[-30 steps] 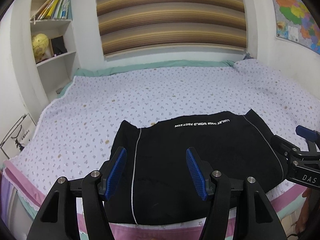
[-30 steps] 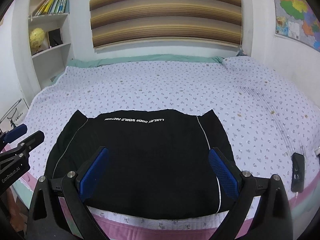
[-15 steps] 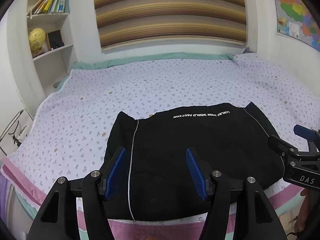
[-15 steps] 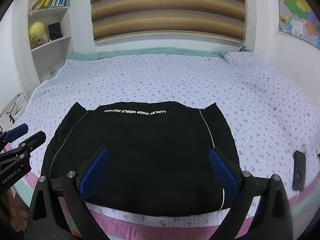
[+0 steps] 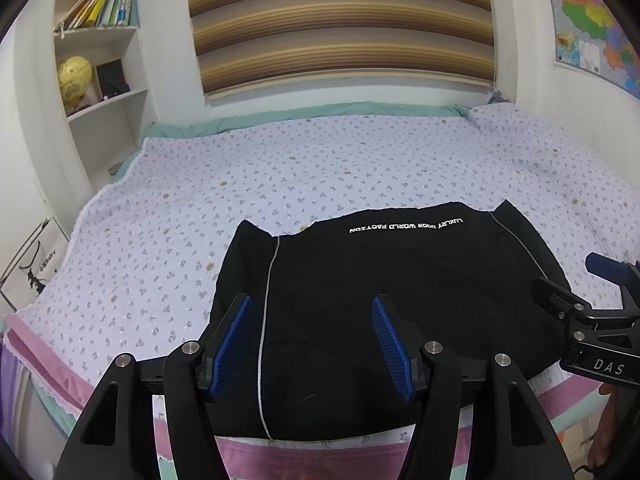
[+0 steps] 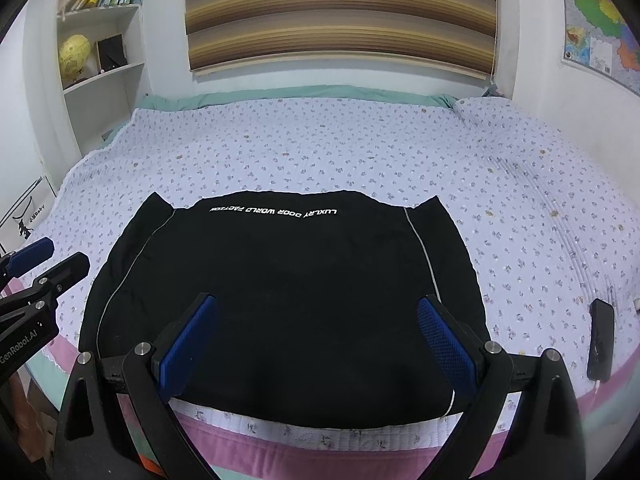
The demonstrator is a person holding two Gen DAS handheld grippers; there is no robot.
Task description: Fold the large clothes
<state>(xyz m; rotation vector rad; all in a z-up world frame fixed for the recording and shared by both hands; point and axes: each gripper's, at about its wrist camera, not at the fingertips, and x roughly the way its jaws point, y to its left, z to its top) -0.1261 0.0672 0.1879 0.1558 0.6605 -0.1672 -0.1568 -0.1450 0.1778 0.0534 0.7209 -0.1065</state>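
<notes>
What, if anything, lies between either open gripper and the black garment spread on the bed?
Nothing visible. The black garment lies flat on the bedspread, directly ahead of the left gripper and right gripper. The dark phone sits off to its right side.

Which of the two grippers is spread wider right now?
The right gripper: its blue pads sit far apart, spanning much of the black garment. The left gripper is open too, but narrower.
</notes>
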